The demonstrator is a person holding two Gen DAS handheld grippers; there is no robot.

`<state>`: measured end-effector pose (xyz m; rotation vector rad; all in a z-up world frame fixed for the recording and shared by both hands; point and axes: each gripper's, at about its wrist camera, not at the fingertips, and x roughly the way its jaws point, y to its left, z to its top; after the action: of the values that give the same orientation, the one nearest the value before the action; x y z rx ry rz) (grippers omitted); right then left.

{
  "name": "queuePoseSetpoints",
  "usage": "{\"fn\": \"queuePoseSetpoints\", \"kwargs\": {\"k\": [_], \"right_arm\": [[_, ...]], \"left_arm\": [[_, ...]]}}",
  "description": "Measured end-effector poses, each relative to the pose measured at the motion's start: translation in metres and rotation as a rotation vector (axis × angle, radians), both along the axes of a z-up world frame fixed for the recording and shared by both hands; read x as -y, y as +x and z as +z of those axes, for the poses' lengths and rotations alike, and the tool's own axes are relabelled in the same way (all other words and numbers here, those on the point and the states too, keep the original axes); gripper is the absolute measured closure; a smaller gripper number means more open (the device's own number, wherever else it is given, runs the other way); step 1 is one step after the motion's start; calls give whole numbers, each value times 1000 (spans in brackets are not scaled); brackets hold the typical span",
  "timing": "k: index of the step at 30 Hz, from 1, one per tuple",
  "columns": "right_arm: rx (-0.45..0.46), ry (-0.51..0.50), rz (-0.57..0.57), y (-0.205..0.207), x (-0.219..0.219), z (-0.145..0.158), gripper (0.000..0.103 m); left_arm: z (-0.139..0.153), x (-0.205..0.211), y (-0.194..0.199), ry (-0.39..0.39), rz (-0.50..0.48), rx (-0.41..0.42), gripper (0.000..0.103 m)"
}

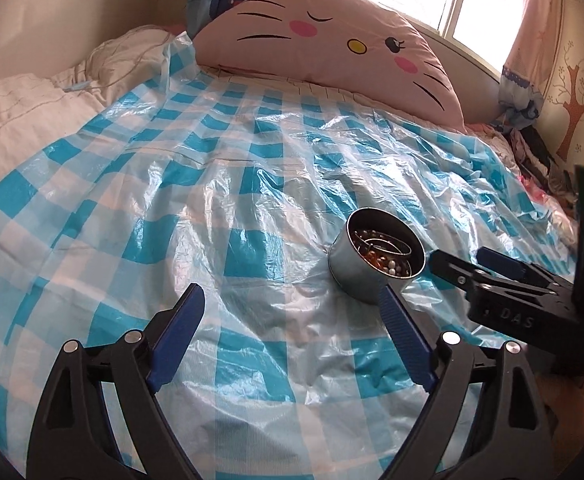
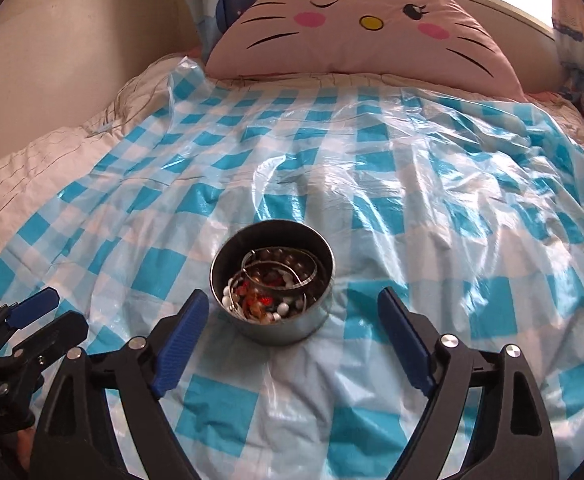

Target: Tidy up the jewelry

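While the jewelry (image 2: 270, 296) lies gathered inside the round metal tin (image 2: 272, 280), both grippers wait with jaws spread apart and empty.

On the checked plastic sheet (image 2: 371, 168) the tin stands just before the right gripper (image 2: 292, 316), probably so it can reach in; the left gripper (image 1: 292, 312) hangs just beside the tin.
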<state>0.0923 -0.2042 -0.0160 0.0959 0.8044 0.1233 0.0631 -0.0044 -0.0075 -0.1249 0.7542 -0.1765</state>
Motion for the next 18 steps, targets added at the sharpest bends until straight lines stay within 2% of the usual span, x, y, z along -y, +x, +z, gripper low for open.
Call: {"fn": "queuePoseSetpoints", "kwargs": {"k": [4,7,14,18], "right_arm": [[11,58,-92,-45,14,2,11],[22,70,-132,-75,18,3,11],[82,-13,-219,-120,24,14,8],[124,-99,-225,-134,9,18,7]], "left_arm": [[5,7,-20,70,-10,22,13],[11,6,-34,98,-22,17,9],[16,8,-65,194,-67,-16,8],[11,6,-79,188,-65,-23,8]]}}
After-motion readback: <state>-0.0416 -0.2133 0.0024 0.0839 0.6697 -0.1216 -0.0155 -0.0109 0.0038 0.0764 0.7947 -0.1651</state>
